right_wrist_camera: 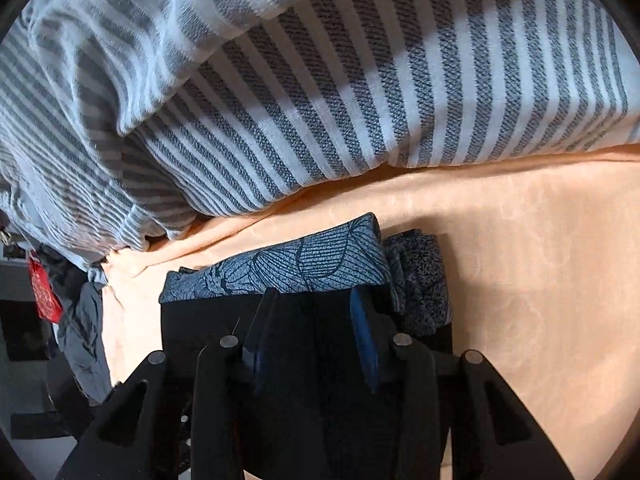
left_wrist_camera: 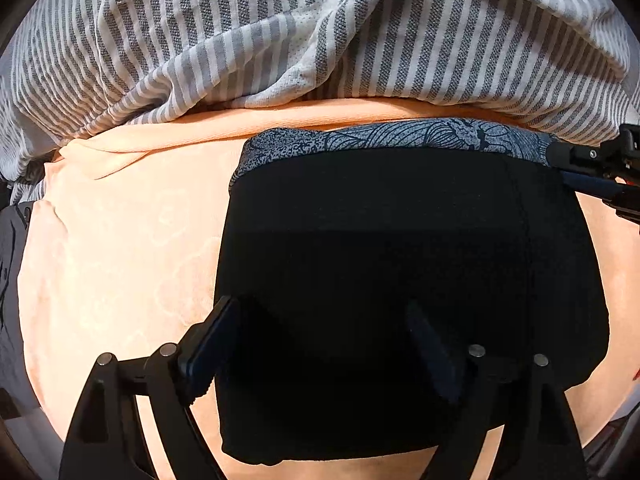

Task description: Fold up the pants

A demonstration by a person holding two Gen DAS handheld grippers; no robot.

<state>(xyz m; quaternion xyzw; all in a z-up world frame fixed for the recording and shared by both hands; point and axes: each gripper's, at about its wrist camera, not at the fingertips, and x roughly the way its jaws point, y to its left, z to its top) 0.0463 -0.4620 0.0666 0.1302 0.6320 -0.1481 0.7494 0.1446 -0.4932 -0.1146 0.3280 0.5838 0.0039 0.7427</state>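
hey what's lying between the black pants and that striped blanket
A blue leaf-print folded garment sits at the far edge of the black pants, then a bare strip of peach sheet before the striped blanket; left wrist view.

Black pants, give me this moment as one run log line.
black pants folded on orange sheet | patterned garment underneath | left gripper open | right gripper open | striped duvet behind

Bare orange sheet (left_wrist_camera: 120, 248) lies open left of the folded pants (left_wrist_camera: 400, 260). The striped duvet (left_wrist_camera: 280, 32) walls off the far side, its edge near them.
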